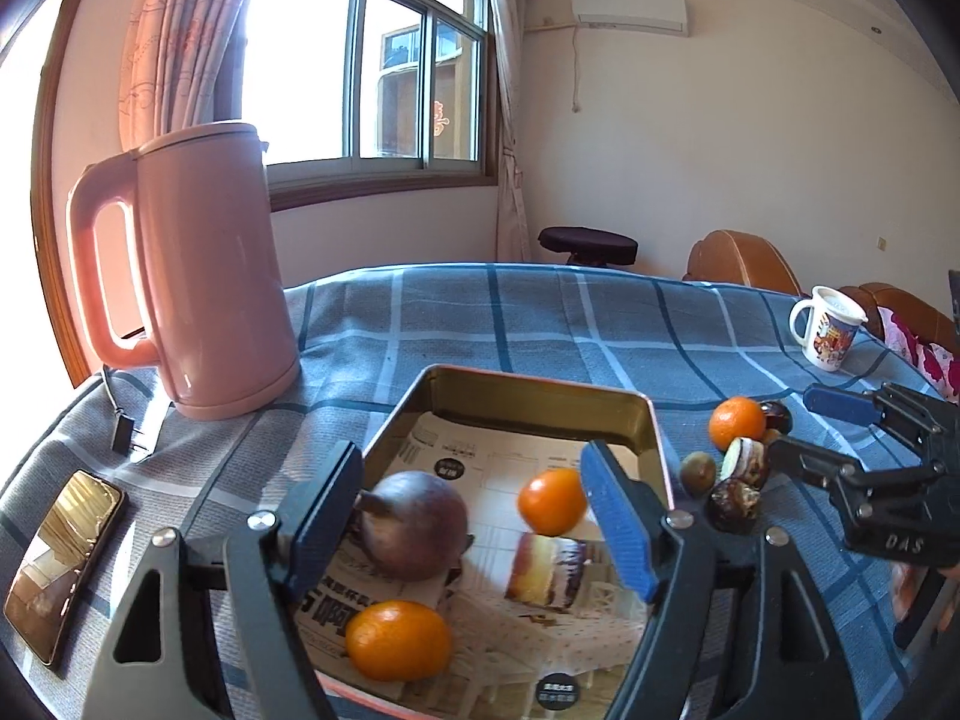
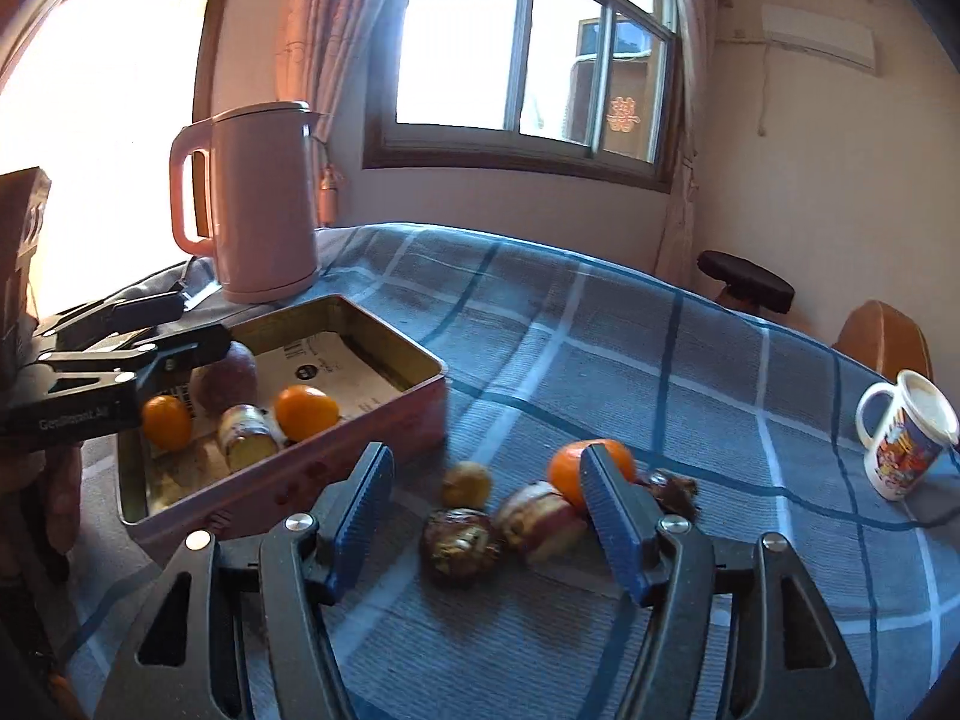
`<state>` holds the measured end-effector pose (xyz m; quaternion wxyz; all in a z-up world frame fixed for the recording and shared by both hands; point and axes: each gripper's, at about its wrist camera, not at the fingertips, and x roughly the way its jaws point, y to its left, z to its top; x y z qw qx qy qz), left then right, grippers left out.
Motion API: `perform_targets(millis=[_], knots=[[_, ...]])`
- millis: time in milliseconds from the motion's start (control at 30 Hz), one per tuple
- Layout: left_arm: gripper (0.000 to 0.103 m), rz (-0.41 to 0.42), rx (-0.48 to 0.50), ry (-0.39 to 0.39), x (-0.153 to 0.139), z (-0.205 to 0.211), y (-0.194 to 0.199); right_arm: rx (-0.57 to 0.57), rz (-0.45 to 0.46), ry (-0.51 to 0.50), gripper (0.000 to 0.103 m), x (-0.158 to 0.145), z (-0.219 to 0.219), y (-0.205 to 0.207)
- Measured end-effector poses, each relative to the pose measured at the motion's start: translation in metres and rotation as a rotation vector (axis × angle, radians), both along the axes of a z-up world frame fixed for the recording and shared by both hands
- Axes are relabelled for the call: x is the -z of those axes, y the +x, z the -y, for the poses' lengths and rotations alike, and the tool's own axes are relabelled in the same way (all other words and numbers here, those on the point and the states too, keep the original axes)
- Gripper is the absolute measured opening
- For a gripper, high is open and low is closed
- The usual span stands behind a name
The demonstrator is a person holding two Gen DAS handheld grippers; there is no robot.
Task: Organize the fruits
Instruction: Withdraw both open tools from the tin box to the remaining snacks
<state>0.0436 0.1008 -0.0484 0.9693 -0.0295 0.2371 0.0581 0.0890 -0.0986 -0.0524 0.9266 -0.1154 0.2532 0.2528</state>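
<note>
Between the blue pads of the right gripper [image 2: 486,516], a loose cluster of fruit lies on the checked tablecloth [image 2: 660,372]: a whole tangerine [image 2: 570,468] just ahead of the right-hand pad, a cut piece of fruit [image 2: 540,516] beside it, a dark wrinkled fruit [image 2: 459,546] nearest the camera, and a small yellowish one [image 2: 467,483] just beyond. The jaws stand partly open and hold nothing; no pad touches any fruit.

To the left of that gripper sits the metal tin [image 2: 384,330], lined with printed paper. The left gripper [image 1: 474,516] hangs over it, likewise partly open and empty, with a purple round fruit [image 1: 414,525] by its left pad, a tangerine in the tin [image 1: 552,501] by its right pad, and a second one [image 1: 399,639] below.

Judged from its look, the loose tangerine is light, round and apt to roll, with a soft skin that bruises under a hard squeeze; a gentle grip across its widest middle seems best. The cut piece looks moist and slippery, so its skin sides are likely the safer hold.
</note>
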Motion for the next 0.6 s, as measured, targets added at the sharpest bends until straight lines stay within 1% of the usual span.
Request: perform_targets(millis=[67, 133, 300, 433, 467, 500, 533, 567, 600], knots=[[0.078, 0.007, 0.016, 0.018, -0.001, 0.013, 0.000, 0.062, -0.029, 0.017, 0.068, 0.000, 0.018, 0.011], [0.080, 0.009, 0.032, 0.030, -0.001, 0.023, 0.001, 0.082, -0.047, 0.035, 0.068, 0.001, 0.026, 0.015], [0.080, 0.011, 0.050, 0.035, -0.002, 0.034, 0.001, 0.059, -0.100, 0.042, 0.068, 0.008, 0.017, 0.019], [0.080, 0.022, 0.044, 0.026, -0.002, 0.033, -0.001, 0.033, -0.120, 0.034, 0.068, 0.011, 0.003, 0.017], [0.080, 0.023, 0.041, 0.019, -0.002, 0.031, 0.000, 0.025, -0.130, 0.026, 0.066, 0.013, 0.000, 0.016], [0.080, 0.026, 0.038, 0.013, -0.003, 0.030, -0.001, 0.018, -0.136, 0.020, 0.061, 0.014, -0.003, 0.015], [0.080, 0.029, 0.033, 0.010, -0.003, 0.028, -0.001, 0.010, -0.143, 0.012, 0.058, 0.015, -0.006, 0.013], [0.083, 0.030, 0.028, 0.010, -0.003, 0.027, -0.001, 0.003, -0.153, 0.001, 0.058, 0.017, -0.009, 0.013], [0.085, 0.032, 0.025, 0.011, -0.003, 0.026, -0.002, -0.003, -0.167, -0.013, 0.055, 0.020, -0.012, 0.013]])
